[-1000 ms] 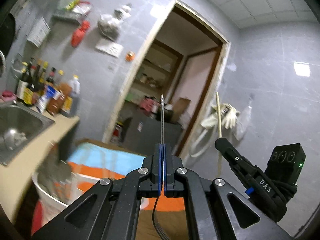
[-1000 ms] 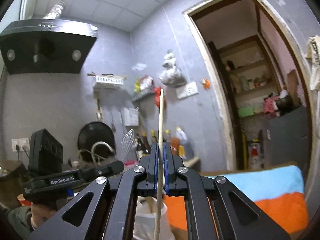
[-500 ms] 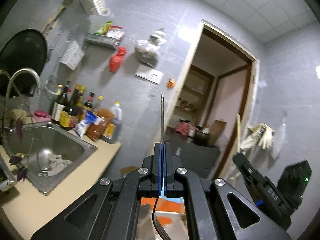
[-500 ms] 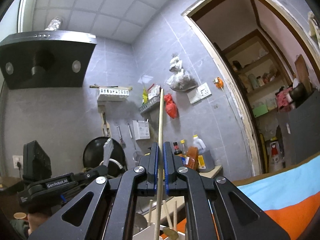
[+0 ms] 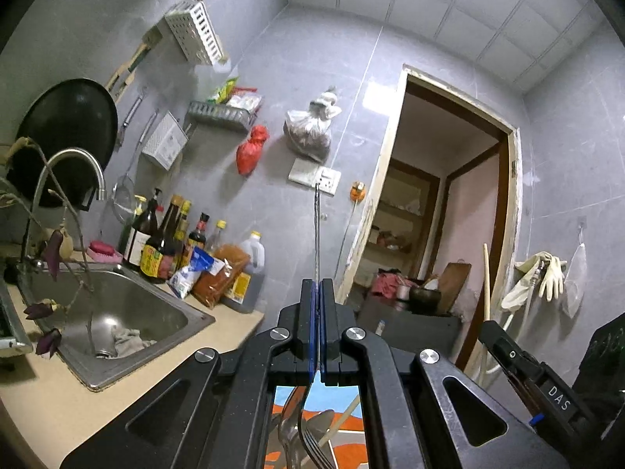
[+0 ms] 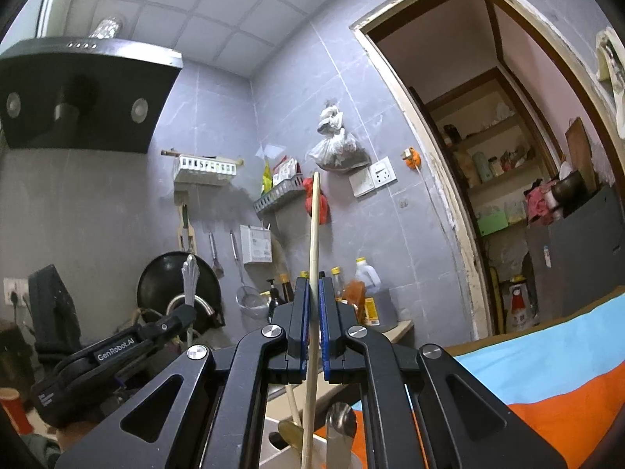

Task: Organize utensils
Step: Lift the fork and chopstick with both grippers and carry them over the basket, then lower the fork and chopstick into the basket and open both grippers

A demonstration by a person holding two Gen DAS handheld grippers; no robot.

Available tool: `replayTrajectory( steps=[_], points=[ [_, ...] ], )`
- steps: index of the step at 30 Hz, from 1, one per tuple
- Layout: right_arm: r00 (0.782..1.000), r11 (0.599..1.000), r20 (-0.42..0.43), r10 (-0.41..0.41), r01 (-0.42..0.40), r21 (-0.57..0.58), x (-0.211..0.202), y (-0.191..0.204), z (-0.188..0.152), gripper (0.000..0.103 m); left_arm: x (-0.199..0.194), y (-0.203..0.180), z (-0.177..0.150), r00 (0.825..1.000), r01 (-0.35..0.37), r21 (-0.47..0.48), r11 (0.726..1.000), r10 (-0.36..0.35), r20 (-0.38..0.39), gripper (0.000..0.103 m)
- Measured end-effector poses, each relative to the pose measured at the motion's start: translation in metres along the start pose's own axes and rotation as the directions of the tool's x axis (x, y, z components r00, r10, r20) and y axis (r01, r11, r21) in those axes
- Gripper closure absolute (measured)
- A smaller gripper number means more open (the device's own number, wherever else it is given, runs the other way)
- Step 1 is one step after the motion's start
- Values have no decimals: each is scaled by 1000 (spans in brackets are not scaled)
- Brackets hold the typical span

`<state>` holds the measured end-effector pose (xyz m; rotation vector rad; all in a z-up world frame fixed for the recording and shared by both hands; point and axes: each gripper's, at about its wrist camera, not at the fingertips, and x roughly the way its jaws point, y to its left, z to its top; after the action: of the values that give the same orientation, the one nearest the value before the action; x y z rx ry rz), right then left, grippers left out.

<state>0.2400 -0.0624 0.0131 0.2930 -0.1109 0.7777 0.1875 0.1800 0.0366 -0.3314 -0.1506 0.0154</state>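
My left gripper [image 5: 316, 285] is shut on a metal fork [image 5: 317, 230]; its handle stands straight up and its tines hang below the jaws. My right gripper [image 6: 311, 281] is shut on a wooden chopstick [image 6: 314, 230], also held upright. Under both grippers stands a white holder [image 6: 273, 443] with several spoons [image 5: 291, 428] and sticks in it. In the right wrist view the left gripper [image 6: 186, 314] shows at the left with the fork handle [image 6: 190, 275] above it. In the left wrist view the right gripper [image 5: 488, 330] shows at the right with the chopstick [image 5: 486, 281].
A steel sink [image 5: 117, 312] with a curved tap [image 5: 74, 156] is set in the beige counter [image 5: 50, 402] on the left. Several bottles [image 5: 156, 246] stand behind it. An orange and blue cloth [image 6: 547, 363] lies on the right. A doorway [image 5: 441, 211] opens ahead.
Both grippers have sunk with the fork and the chopstick still held. The left view has swung left onto the sink and wall. The holder's utensils now show under the jaws.
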Motion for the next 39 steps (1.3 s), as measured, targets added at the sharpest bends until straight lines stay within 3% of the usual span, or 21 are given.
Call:
replayTrajectory(
  steps=[11,21,39],
  points=[
    [1000,997,-25,-11,9,-81,2,9,-15,100,-3,-6,-12,999,-17,55,998,15,30,103],
    [999,997,-52,-15,11,-75,4,5,-20,100,-5,-18,-29,1000,-11,142,990,11,6,103],
    [997,998,-76,-13,9,-55,6,-1,-24,98,-6,-17,-38,998,34,123,992,-27,-55,102]
  ],
)
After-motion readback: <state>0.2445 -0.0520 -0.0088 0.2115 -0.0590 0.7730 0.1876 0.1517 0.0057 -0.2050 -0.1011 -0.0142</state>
